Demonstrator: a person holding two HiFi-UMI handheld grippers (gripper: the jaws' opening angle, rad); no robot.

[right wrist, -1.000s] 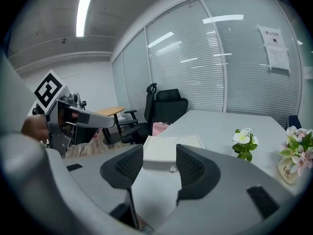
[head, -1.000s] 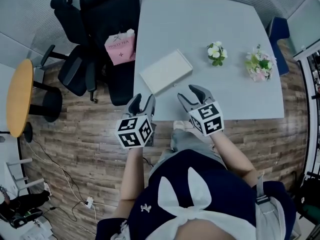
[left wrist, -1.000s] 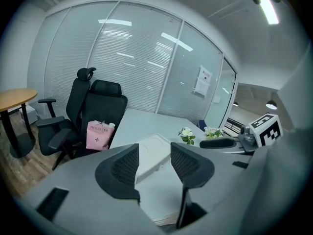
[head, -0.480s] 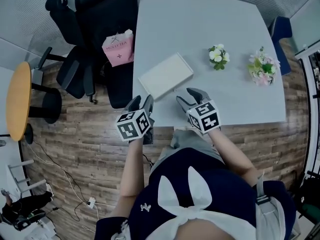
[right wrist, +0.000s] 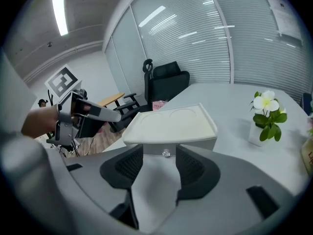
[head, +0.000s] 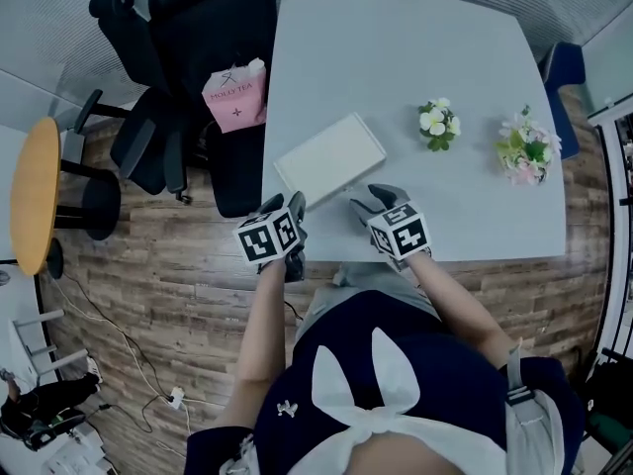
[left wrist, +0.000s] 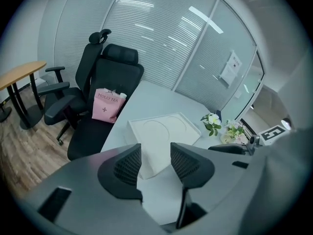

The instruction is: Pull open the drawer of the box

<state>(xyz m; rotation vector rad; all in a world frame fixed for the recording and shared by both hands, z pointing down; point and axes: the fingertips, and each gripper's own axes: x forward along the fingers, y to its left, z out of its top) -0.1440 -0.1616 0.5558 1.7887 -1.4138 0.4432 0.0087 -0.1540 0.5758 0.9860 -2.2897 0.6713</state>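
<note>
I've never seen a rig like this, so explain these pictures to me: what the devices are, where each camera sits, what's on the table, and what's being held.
There is no robot here: a person holds a two-jaw gripper in each hand. The head view looks down from the person's head onto the left gripper and the right gripper. The other two views come from cameras riding on each gripper. On the grey table stand a flat white box, a small flower pot and a second flower pot. Both grippers are open and hold nothing. The right one is aimed at the drawer knob but does not touch it.
</note>
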